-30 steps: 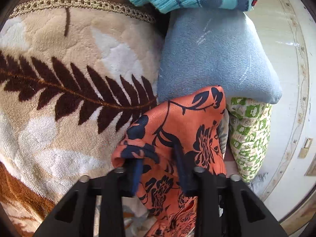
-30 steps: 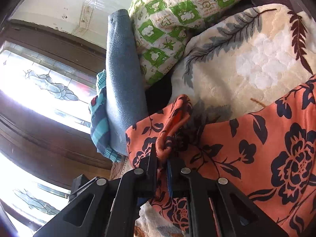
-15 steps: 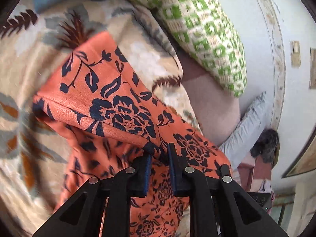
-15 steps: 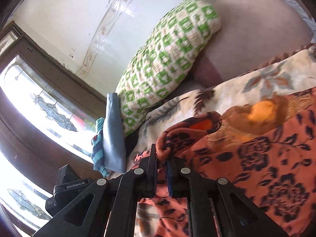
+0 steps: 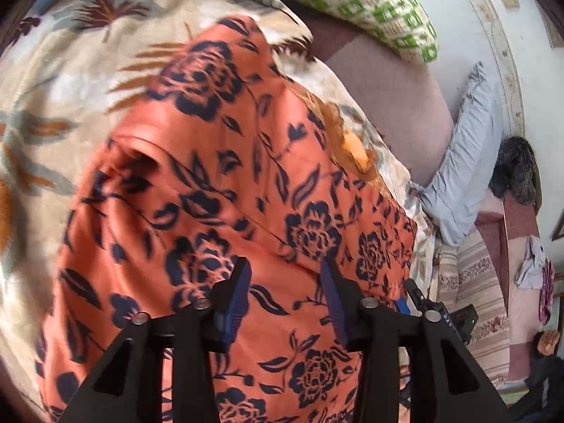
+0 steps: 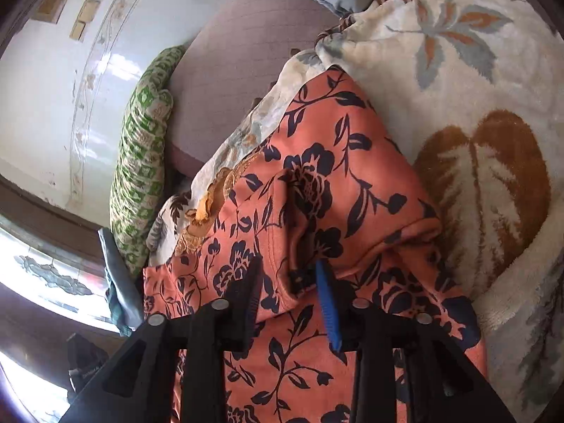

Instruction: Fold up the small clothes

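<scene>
Garment: orange floral garment [image 5: 218,190] lay folded over on the leaf-patterned blanket [image 5: 63,81].
Left tongs [image 5: 285,282]: just opened, spread, cloth released.
Right tongs [image 6: 289,289]: likewise.
Writing: none legible.

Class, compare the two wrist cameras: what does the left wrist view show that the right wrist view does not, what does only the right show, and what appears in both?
Only the left wrist view: a striped mat and a dark furry thing by the wall.
Only the right wrist view: a bright patterned window and folded blue cloth beside it.
Both: the orange floral garment on the leaf-print blanket, the green checked pillow, and open fingers; the left gripper and right gripper have just been opening.
</scene>
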The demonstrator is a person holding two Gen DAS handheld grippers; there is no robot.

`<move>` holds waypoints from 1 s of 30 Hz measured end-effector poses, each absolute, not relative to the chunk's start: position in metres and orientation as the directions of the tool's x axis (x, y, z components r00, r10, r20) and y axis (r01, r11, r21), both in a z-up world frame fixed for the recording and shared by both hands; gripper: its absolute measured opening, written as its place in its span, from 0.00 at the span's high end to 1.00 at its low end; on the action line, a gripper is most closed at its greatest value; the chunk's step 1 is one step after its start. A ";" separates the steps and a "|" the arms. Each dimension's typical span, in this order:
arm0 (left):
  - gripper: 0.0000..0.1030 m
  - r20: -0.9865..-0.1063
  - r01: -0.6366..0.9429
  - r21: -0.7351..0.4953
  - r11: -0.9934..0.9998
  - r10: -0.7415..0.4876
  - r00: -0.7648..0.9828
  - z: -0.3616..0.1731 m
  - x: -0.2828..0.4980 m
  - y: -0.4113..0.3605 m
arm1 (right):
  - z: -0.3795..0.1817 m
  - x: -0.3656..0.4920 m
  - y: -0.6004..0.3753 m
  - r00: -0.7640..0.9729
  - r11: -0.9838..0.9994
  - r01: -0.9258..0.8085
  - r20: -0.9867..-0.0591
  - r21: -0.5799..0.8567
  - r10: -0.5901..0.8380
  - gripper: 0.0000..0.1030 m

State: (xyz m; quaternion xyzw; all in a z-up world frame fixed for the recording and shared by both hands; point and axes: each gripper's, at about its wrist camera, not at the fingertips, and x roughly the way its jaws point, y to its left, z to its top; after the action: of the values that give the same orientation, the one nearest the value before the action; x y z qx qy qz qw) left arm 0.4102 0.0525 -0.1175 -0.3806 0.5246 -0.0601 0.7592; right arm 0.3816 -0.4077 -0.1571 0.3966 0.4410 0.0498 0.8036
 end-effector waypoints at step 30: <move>0.58 -0.870 -0.322 -0.404 0.856 -0.252 0.423 -0.097 0.470 0.066 | -0.125 0.439 -0.425 0.624 0.880 0.203 -0.749 0.429 0.222 0.94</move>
State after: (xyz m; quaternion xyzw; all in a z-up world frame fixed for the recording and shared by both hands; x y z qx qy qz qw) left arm 0.4704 0.0660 -0.0974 -0.2674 0.5365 0.0220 0.8001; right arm 0.4387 -0.4250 -0.1247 0.2449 0.4337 0.0053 0.8671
